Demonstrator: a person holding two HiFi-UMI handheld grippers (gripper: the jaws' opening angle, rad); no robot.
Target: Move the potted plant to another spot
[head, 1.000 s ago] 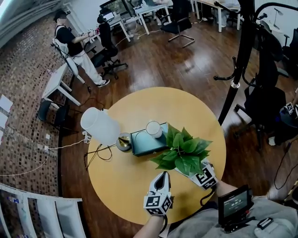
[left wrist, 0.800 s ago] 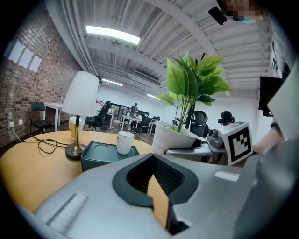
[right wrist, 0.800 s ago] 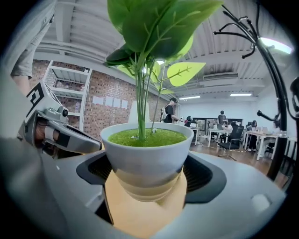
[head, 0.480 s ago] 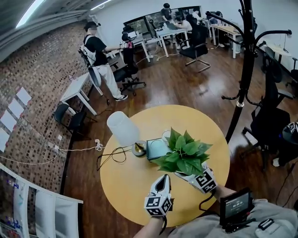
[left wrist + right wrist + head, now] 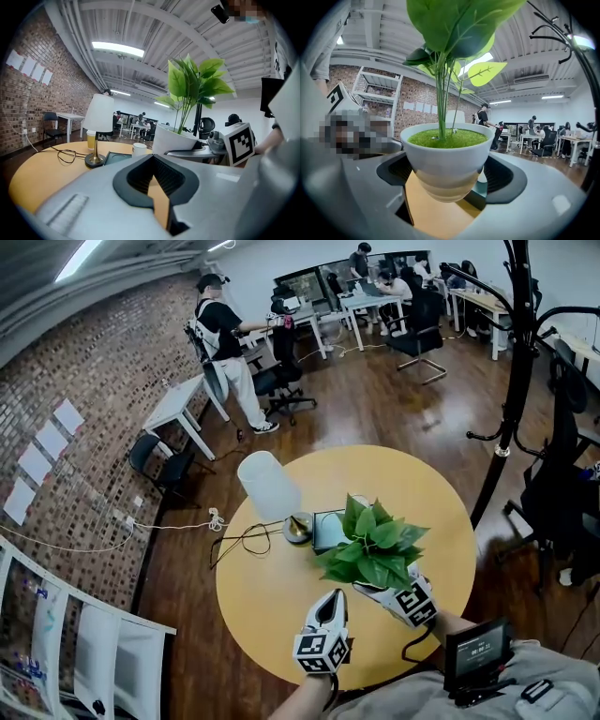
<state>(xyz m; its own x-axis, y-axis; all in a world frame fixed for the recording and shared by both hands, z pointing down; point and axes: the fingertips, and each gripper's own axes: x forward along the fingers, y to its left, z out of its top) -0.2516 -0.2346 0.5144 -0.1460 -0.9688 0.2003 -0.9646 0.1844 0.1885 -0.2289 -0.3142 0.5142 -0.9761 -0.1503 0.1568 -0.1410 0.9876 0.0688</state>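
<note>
The potted plant is clasped by its white pot between the jaws of the right hand-held gripper. In the right gripper view the pot's base appears to be raised clear of the desk, with bare wood showing beneath. Compared with a second ago, more of the dark tray is covered by the leaves, and the cup seen there is now hidden in the head view. As that view has itself swung, only a slight lift can be judged, and the carry is taken as barely begun. The left hand-held gripper is kept clenched and empty just left of the right one. Beyond the right hand-held gripper are ranged the tray, the cup and a lamp with its cable, so free desk is offered mainly to its left.
</note>
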